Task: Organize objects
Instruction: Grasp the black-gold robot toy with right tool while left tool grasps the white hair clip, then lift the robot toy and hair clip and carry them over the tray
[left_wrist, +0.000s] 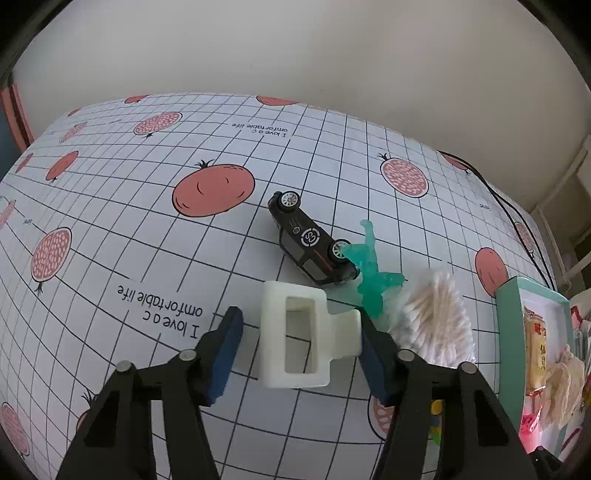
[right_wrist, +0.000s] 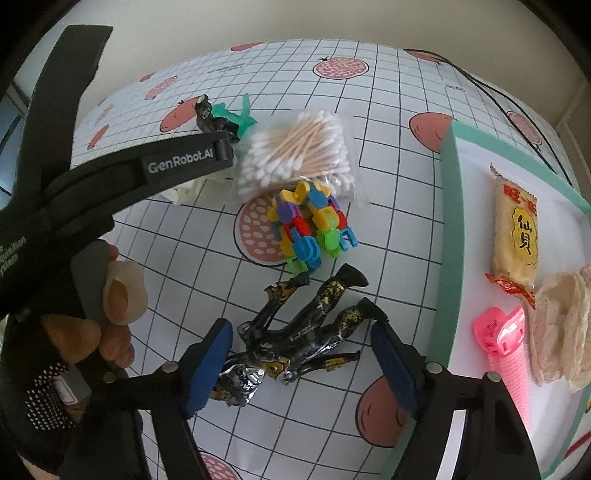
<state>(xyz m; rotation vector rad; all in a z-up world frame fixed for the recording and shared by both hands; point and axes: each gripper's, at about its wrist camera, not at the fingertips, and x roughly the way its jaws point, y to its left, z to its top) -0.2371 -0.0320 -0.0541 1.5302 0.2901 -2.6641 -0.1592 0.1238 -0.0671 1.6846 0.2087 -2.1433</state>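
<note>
On the grid cloth (left_wrist: 110, 221), both grippers sit wide open and hold nothing — left gripper (left_wrist: 301, 354) straddles the white clip (left_wrist: 295, 339), right gripper (right_wrist: 303, 363) straddles the black figure (right_wrist: 295, 332). The left's right pad (left_wrist: 373, 354) looks to be touching the clip's lever end; its left pad stands apart from the clip body. Risk there: the clip is hollow and lies skewed, so closing could pivot it, or squeeze the lever and spring it open rather than grip it. The swab bag (left_wrist: 432, 317) and green figure (left_wrist: 369, 266) lie just beside that right pad, so a sloppy close could catch the bag film. The car (left_wrist: 310, 243) is on its side, touching the green figure — nudge either and it may roll. On the right, the black figure is all thin limbs at odd angles; pads landing on an arm or leg instead of the torso would likely let it twist out or drag. The block cluster (right_wrist: 310, 229) sits near, beyond its feet. The tray (right_wrist: 443, 258), just right of the right gripper, already holds a snack pack (right_wrist: 513, 236), a pink clip (right_wrist: 506, 339) and crackers (right_wrist: 561, 325) — a lift could clip the wall.
</note>
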